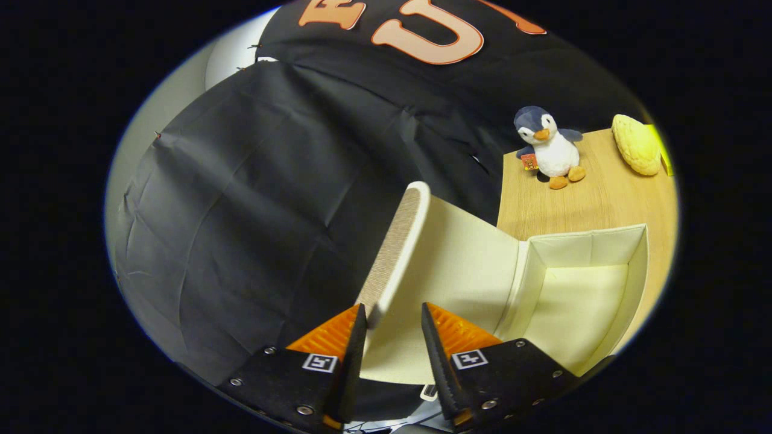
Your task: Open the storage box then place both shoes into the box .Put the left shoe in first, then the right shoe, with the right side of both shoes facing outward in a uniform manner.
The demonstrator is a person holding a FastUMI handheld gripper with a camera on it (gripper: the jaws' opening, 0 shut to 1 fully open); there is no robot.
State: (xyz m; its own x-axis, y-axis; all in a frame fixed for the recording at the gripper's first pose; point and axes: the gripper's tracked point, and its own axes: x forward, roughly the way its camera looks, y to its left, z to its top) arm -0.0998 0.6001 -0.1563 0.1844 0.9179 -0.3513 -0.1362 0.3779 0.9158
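Gripper (392,319) jaws apart, straddling the raised lid (416,253) edge unclamped; swing lid fully back, clear of box (603,289) beyond.

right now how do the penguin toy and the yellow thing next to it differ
The penguin toy stands upright; the yellow thing lies on its side. The penguin toy is grey-blue and white with orange feet; the yellow thing is one pale yellow with a bumpy surface. Both sit on the wooden table beyond the open storage box, far from the gripper, which is open around the lid.
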